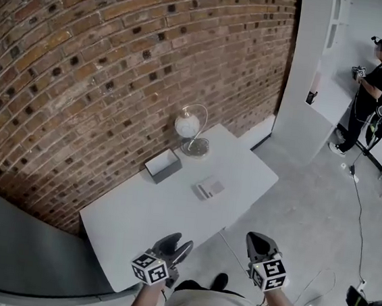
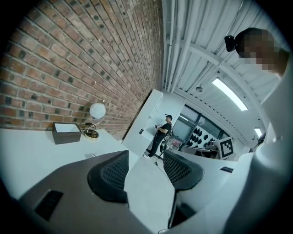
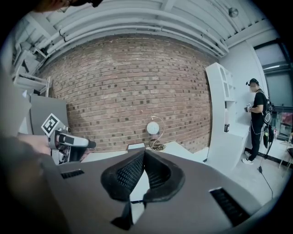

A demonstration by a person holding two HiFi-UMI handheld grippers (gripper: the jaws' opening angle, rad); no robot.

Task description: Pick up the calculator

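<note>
The calculator [image 1: 209,187], a small flat grey slab, lies on the white table [image 1: 130,217] toward its right part, in front of the lamp. My left gripper [image 1: 180,244] hovers at the table's near edge, well short of the calculator. Its jaws stand apart with nothing between them [image 2: 145,157]. My right gripper [image 1: 258,239] is off the table's near right side, above the floor. Its jaw tips meet and hold nothing [image 3: 143,155]. In the right gripper view the calculator is hidden behind the jaws.
A dark open box [image 1: 163,164] and a globe lamp [image 1: 192,130] on a wire stand sit at the table's back, against the brick wall. A grey cabinet [image 1: 18,246] stands left of the table. A person [image 1: 373,86] stands far right by a white shelf unit [image 1: 321,74].
</note>
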